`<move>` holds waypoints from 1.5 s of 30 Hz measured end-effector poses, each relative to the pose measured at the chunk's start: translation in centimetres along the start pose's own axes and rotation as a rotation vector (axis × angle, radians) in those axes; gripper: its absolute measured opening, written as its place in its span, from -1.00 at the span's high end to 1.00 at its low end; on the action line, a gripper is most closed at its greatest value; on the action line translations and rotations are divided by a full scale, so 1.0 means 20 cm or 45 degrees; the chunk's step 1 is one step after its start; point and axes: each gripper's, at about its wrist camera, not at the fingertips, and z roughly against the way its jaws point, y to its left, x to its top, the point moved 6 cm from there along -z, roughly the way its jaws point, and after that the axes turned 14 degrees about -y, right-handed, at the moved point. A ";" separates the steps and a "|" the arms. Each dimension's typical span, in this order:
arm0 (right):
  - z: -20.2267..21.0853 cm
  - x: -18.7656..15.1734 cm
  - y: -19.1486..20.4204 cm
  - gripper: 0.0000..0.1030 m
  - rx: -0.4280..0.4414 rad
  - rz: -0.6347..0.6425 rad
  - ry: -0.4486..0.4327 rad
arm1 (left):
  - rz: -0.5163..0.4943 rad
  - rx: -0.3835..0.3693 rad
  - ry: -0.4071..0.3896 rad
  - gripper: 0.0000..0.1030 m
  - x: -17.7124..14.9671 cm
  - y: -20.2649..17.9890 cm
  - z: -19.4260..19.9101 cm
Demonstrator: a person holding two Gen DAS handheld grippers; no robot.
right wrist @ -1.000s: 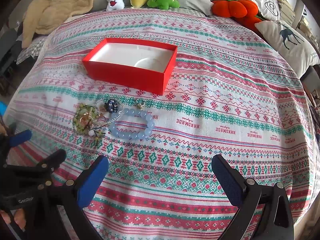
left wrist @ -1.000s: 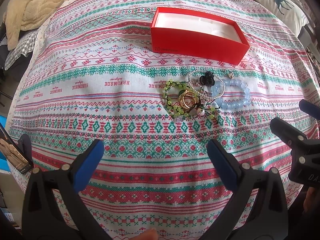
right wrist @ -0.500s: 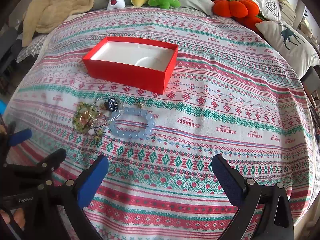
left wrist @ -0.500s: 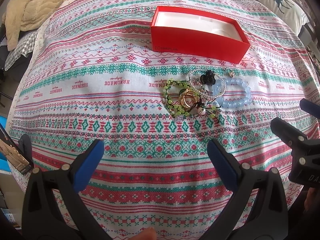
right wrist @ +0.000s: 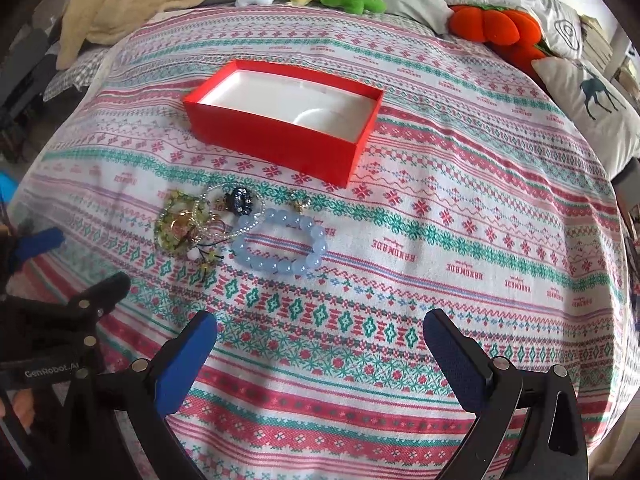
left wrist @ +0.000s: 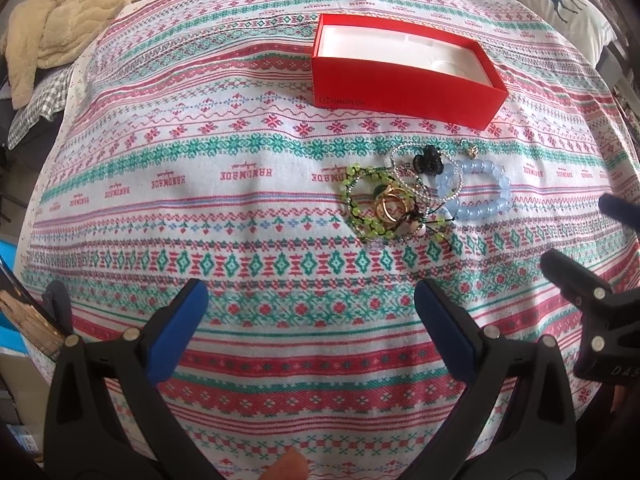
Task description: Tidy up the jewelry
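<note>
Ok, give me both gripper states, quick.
Left gripper: open, holding nothing.
Right gripper: open, holding nothing.

A bed covered by a patterned red, green and white blanket point(right wrist: 440, 208) carries an open red box point(right wrist: 280, 136), tangled jewelry point(right wrist: 200, 220) and a blue bead bracelet point(right wrist: 280, 246).

right gripper point(right wrist: 320, 354): jaws spread wide above bedspread point(right wrist: 460, 216); holds nothing | red box point(right wrist: 280, 128): open, white inside, toward far edge | blue bead bracelet point(right wrist: 280, 246): just beside tangled jewelry pile point(right wrist: 196, 220), nearer than box
</note>
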 end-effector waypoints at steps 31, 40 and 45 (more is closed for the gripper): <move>-0.46 0.10 -0.07 -0.19 0.277 -0.107 0.183 | 0.069 -0.376 0.027 -0.04 0.29 -0.09 -0.24; -0.49 0.11 0.05 0.77 0.242 -0.032 0.146 | 0.095 -0.398 0.071 0.30 0.37 -0.17 -0.34; -0.46 0.10 0.04 0.77 0.254 -0.077 0.164 | 0.088 -0.394 0.098 0.37 0.40 -0.22 -0.39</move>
